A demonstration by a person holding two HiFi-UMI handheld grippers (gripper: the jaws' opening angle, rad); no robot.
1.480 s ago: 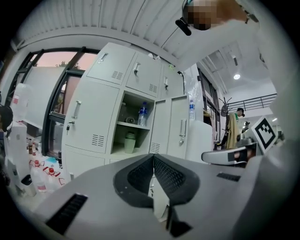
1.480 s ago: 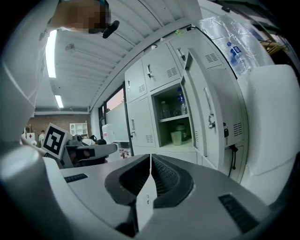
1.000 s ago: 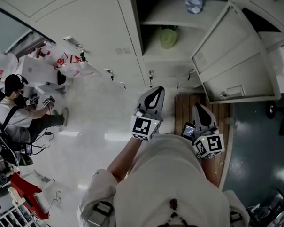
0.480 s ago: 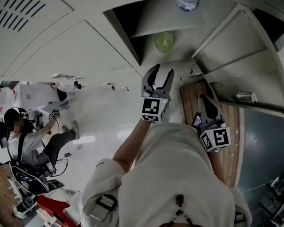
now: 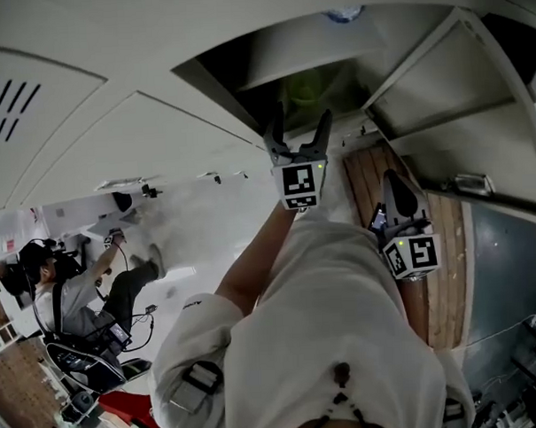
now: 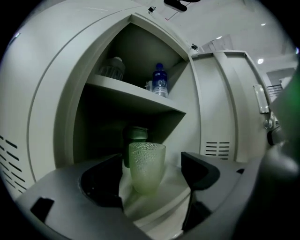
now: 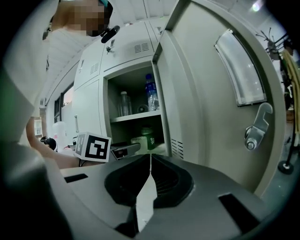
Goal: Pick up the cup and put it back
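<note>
Two compartments are being shown inside the open locker (image 6: 56,93), divided by one shelf (image 6: 136,96). The upper compartment is being occupied by a water bottle (image 6: 160,80) with a blue cap and, to its left, a clear jar (image 6: 112,69) whose contents are not being made out. The lower compartment is being occupied by the cup (image 6: 146,166), a pale green, dimpled tumbler standing upright on the compartment floor, with a dark green can (image 6: 136,135) just behind it. Nothing is being seen inside the cup.

The left gripper (image 5: 299,123) is being held up at the mouth of the lower compartment, its jaws being opened wide. The cup is being framed between them but is not being touched by either pad. The right gripper (image 7: 150,161) is being kept low beside the locker door (image 7: 211,117), its jaws being pressed together on nothing.

Little of the task is being judged as done: only the reach is in hand, while closing on the cup, lifting it and setting it back are being judged as left.
</note>
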